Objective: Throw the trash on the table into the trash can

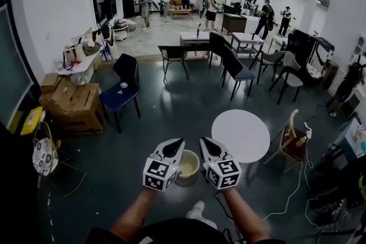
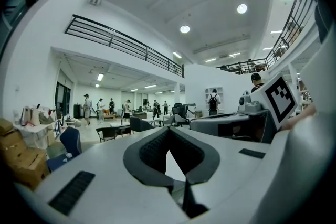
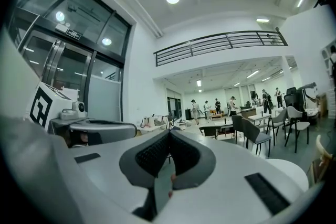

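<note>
In the head view my left gripper (image 1: 174, 146) and right gripper (image 1: 207, 143) are held side by side at waist height, both pointing forward. Both are shut, with nothing between the pads. A small beige trash can (image 1: 189, 167) stands on the dark floor just beyond and below them, partly hidden by them. To its right is the round white table (image 1: 240, 135), and I see no trash on its top. The left gripper view shows my left gripper (image 2: 168, 131) with its jaws together. The right gripper view shows my right gripper (image 3: 169, 135) the same way, with the table's edge (image 3: 290, 171) at lower right.
A wooden chair (image 1: 291, 140) stands right of the table, with white cables (image 1: 293, 190) on the floor near it. A blue chair (image 1: 122, 88) and cardboard boxes (image 1: 73, 106) are at left. More chairs, desks and several people fill the far room.
</note>
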`<state>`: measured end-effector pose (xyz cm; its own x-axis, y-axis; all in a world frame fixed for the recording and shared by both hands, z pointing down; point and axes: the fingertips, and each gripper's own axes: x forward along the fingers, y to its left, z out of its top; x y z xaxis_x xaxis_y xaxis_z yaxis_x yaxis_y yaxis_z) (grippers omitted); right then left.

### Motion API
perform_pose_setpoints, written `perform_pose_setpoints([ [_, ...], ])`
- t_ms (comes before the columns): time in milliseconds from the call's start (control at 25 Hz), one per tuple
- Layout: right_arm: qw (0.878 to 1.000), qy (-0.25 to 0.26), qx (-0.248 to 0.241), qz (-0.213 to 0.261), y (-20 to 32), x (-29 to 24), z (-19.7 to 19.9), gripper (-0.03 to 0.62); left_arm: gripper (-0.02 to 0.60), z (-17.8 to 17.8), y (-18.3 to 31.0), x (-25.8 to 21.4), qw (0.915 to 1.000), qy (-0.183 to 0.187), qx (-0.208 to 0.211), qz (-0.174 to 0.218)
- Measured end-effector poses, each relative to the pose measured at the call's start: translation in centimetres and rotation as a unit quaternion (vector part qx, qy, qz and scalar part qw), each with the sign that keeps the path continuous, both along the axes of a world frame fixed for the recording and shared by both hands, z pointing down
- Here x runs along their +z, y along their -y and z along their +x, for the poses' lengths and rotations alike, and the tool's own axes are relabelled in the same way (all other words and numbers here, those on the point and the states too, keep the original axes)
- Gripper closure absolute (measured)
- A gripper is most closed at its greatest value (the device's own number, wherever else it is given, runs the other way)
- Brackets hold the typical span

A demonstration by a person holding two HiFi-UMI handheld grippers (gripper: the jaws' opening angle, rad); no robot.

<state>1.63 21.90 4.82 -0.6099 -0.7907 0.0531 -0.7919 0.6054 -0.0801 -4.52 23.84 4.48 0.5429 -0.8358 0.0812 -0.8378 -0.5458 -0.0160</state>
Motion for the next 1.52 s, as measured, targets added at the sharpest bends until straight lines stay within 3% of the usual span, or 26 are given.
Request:
perform_pose_setpoints([
  [400, 1.0, -0.019, -0.004, -0.003, -4.2, 0.3, -3.0, 0.574, 0.568, -2.8, -4.0, 0.3, 0.9997, -0.023, 0.003, -0.006],
  [800, 1.0, -0.026, -0.01, 0.005, -4.0, -0.2, -4.3, 0.574, 0.568, -4.0, -3.9, 0.2, 0.9995, -0.031, 0.0, -0.002],
  [1520, 1.0, -0.026, -0.006, 0.003, -2.6, -0.4, -1.5, 0.574, 0.568, -0.4, -2.2, 1.4, 0.9997, -0.02, 0.002, -0.014],
])
